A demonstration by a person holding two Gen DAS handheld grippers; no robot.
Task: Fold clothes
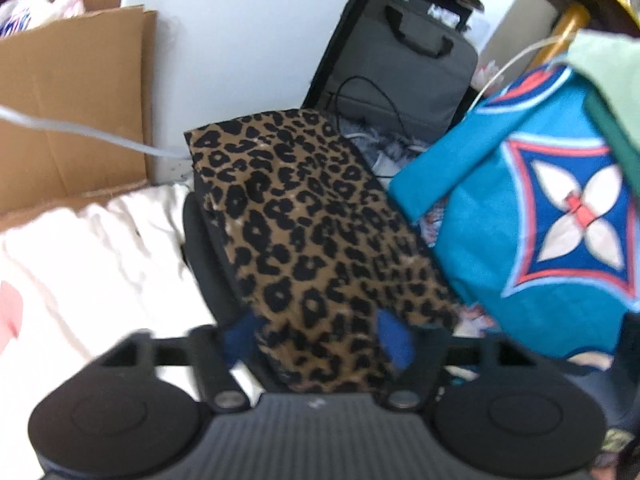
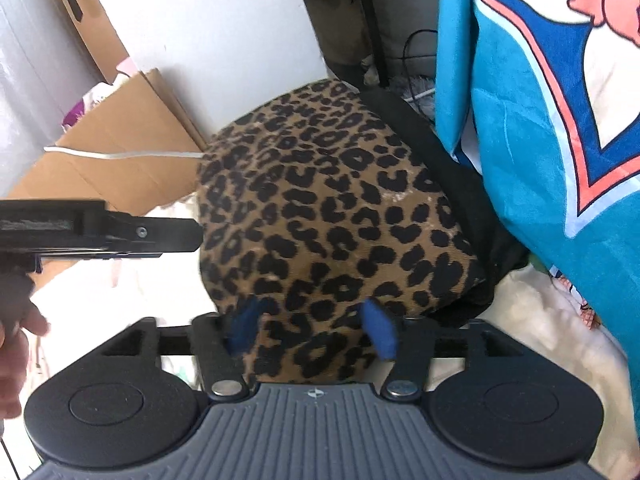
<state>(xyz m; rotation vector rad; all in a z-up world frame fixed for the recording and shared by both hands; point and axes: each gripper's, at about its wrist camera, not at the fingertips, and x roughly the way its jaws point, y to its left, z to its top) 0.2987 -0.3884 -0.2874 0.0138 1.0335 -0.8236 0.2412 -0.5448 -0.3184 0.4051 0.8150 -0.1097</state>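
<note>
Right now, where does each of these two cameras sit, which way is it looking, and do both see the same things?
Left wrist: on the left gripper, looking forward along its blue-padded fingers at the leopard-print garment lying between them; no hand shows.
Right wrist: on the right gripper, facing the same garment; the left gripper and a person's hand show at its left edge.
Shared: the leopard garment, the turquoise patterned cloth, the cardboard box.

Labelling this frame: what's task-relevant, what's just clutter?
In play:
- leopard-print garment, between the fingers of both tools
- left tool
- right tool

Lying about:
- teal patterned cloth
- cardboard box
- grey bag
- white cable
</note>
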